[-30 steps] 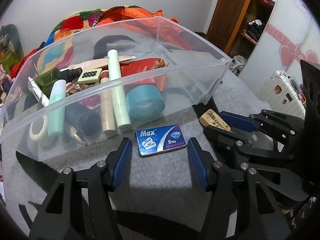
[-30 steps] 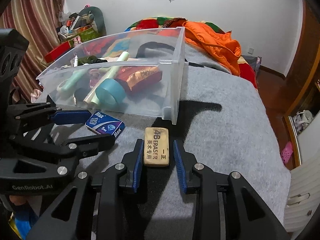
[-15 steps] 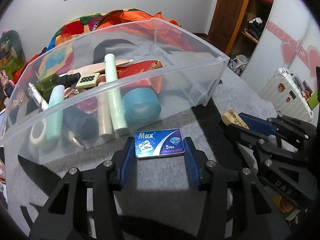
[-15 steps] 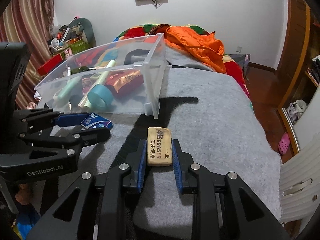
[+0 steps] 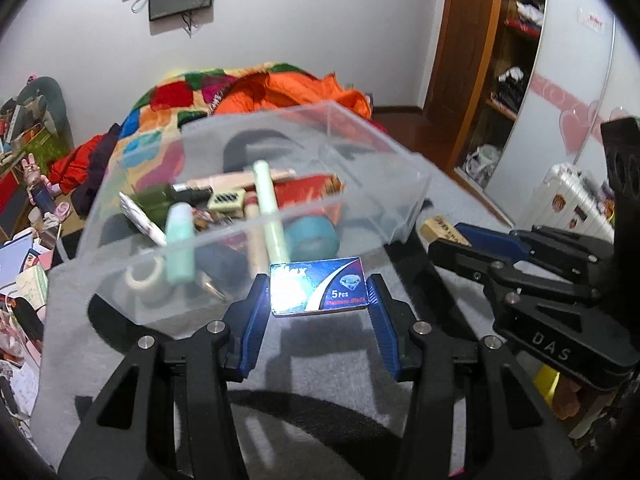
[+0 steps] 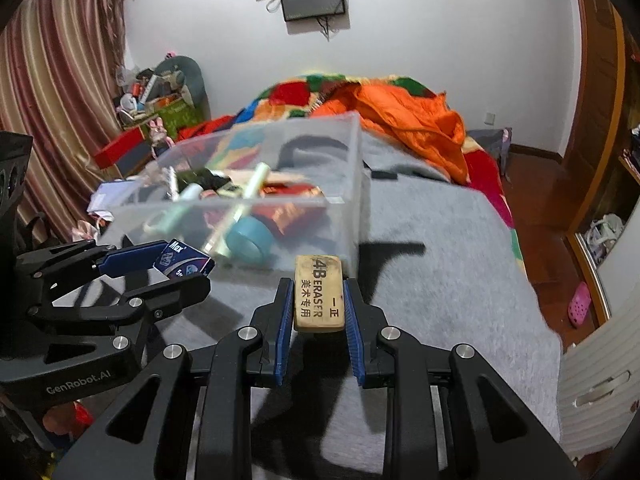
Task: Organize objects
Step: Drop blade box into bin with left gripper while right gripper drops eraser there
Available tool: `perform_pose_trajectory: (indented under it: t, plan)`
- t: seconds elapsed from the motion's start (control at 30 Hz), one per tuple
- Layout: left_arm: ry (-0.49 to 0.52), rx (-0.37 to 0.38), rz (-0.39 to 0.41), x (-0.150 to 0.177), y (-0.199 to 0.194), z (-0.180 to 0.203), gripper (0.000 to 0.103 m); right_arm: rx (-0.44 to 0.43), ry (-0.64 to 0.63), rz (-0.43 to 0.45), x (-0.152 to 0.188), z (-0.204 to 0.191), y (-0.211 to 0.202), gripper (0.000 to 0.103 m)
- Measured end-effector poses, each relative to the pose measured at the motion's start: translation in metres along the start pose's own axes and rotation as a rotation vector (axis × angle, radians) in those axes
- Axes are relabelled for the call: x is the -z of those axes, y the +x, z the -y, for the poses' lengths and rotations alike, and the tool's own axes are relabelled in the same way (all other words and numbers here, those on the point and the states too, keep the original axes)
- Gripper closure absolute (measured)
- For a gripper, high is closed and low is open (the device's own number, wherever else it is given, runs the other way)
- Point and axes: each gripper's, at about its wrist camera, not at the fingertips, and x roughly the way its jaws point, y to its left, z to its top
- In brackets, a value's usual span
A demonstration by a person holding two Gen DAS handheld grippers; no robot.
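Observation:
My left gripper (image 5: 318, 292) is shut on a blue "Max" box (image 5: 318, 286) and holds it lifted above the grey blanket, just in front of the clear plastic bin (image 5: 400, 168). My right gripper (image 6: 319, 304) is shut on a tan 4B eraser (image 6: 319, 292), also lifted, near the bin's front right corner (image 6: 352, 216). The bin holds tubes, a teal tape roll (image 5: 316, 234), a white tape roll and other small items. The left gripper with the blue box also shows in the right wrist view (image 6: 182, 262). The eraser shows in the left wrist view (image 5: 444, 230).
The grey blanket (image 6: 440, 264) covers the bed. An orange jacket (image 6: 408, 120) and a colourful quilt lie behind the bin. Clutter is piled at the left by the curtain (image 6: 48, 120). A white suitcase (image 5: 572, 200) and a wardrobe stand at the right.
Both grippers closed on their objects and lifted them off the blanket: the left on the blue box, the right on the eraser. Both views now sit higher, level with the bin's rim.

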Motion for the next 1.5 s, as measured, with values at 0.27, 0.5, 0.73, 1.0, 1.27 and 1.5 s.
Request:
perform_pose_trajectory:
  t: [0.27, 0.5, 0.73, 1.0, 1.27, 1.5]
  plan:
    - [-0.013, -0.018, 0.094, -0.014, -0.031, -0.011, 0.055, -0.041, -0.004, 0.074, -0.026, -0.016, -0.012, 0.081]
    - [-0.047, -0.036, 0.146, -0.025, -0.046, -0.029, 0.055, -0.054, -0.023, 0.123, -0.047, -0.029, -0.014, 0.081]
    - [-0.072, -0.068, 0.182, -0.035, -0.052, -0.046, 0.055, -0.053, -0.032, 0.156, -0.066, -0.033, -0.010, 0.081]
    - [-0.080, -0.084, 0.180, -0.042, -0.043, -0.056, 0.055, -0.041, -0.020, 0.127, -0.077, -0.029, 0.012, 0.081]
    - [-0.089, -0.093, 0.121, -0.039, -0.015, -0.062, 0.055, -0.057, 0.005, 0.054, -0.073, -0.027, 0.043, 0.081]
    - [-0.122, -0.074, 0.064, -0.032, 0.005, -0.069, 0.055, -0.072, 0.033, 0.001, -0.070, -0.023, 0.062, 0.081]
